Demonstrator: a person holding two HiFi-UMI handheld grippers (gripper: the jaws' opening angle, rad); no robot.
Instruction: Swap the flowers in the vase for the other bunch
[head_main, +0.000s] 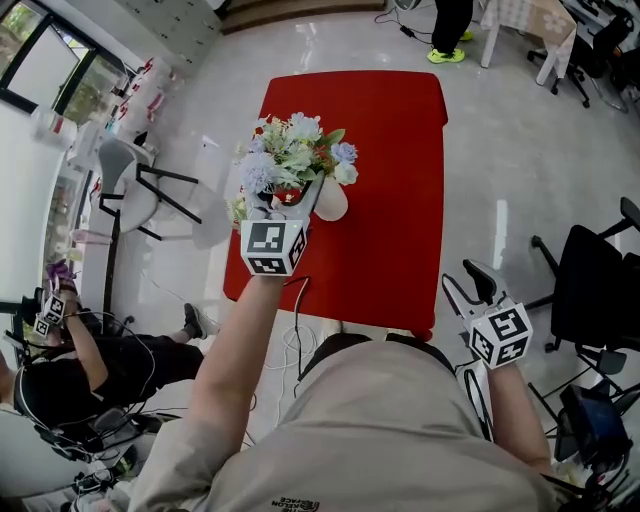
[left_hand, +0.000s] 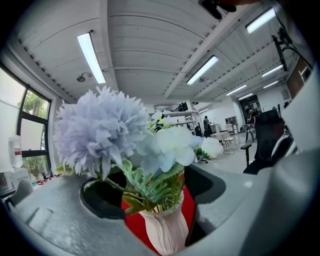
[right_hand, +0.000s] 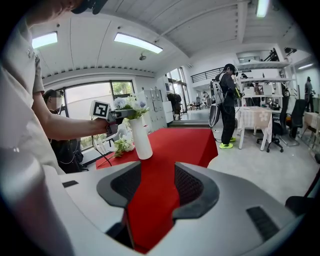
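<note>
**Left gripper** (head_main: 293, 200) (left_hand: 157, 192): I see the jaws set wide apart. The leafy stems of the flowers (head_main: 300, 150) (left_hand: 125, 135) stand in the gap. I cannot see either jaw pressing on them.

**Flowers:** pale blue and white heads, green leaves. They sit in the vase and rise just above and ahead of the left jaws.

**Vase** (head_main: 333, 200) (left_hand: 165, 230) (right_hand: 140, 137): white, ribbed, upright on the table (head_main: 380, 150) (right_hand: 170, 145). Its neck lies just under the left jaws. From the right gripper it stands ahead and to the left, well apart.

**Other bunch** (head_main: 238, 210) (right_hand: 121, 145): white blooms lying flat on the table, just left of the left gripper and beside the foot of the vase.

**Right gripper** (head_main: 470, 285) (right_hand: 157, 187): I read the jaws as parted by a narrower gap than the left pair, with nothing between them. Only the red tabletop shows beyond, and the gripper hangs near the table's edge.

**Table:** red top, ahead of both grippers.

**Person** (right_hand: 227, 100): standing in dark clothes and bright shoes, far ahead and to the right of the right gripper.
</note>
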